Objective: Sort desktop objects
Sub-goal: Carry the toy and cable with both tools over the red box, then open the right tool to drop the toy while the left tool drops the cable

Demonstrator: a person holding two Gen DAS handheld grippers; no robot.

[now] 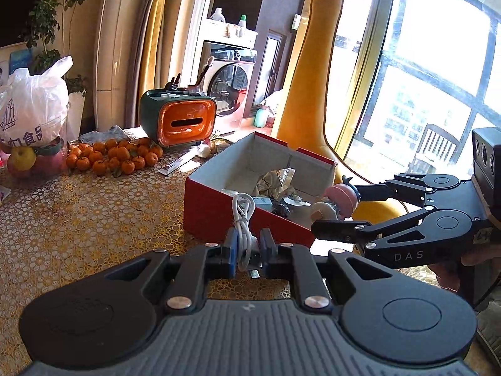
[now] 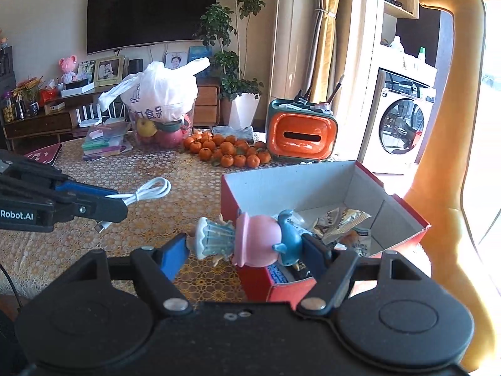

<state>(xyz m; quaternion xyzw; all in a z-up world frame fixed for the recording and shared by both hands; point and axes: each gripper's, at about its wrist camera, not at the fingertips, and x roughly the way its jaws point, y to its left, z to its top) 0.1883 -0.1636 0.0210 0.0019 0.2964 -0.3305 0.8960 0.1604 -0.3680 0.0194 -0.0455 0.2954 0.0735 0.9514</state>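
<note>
White USB cable (image 1: 242, 219), coiled & tied in a bundle, is pinched btwn the blue pads of the left gripper (image 1: 248, 247), jaws clenched on it; loop end sticks up/forward, plug end hangs below the fingers, above the table, just short of the red box's near wall. In the right wrist view the same cable (image 2: 147, 191) juts out from the left gripper's tip (image 2: 103, 202), held over the lace-pattern tablecloth (image 2: 175, 169), left of the box. Small figurine (image 2: 247, 239) w/ pink body, pale blue pleated part & teal bit at one end lies sideways btwn the right gripper's blue pads, right gripper (image 2: 247, 255) closed on it, grasping both ends; it hangs over the near-left corner of the box. From the left wrist view the figurine (image 1: 339, 199) sits in the right gripper (image 1: 336, 206) at the box's right edge, a hand (image 1: 451, 275) partly visible on the handle. Red box (image 2: 260, 282), open top, white inside, holds crumpled wrappers (image 2: 341, 222) & other small packets. Further back on the table: pile of tangerines (image 2: 227, 152), orange-and-green organizer (image 2: 300, 133) w/ pens in top, white plastic bag (image 2: 159, 94) over a container of apples, stack of books (image 2: 105, 142). Beyond the table: yellow giraffe figure (image 2: 451, 156) right of the box, washing machine (image 2: 404, 125), potted plant (image 2: 233, 47), TV (image 2: 150, 7) on the wall.
</note>
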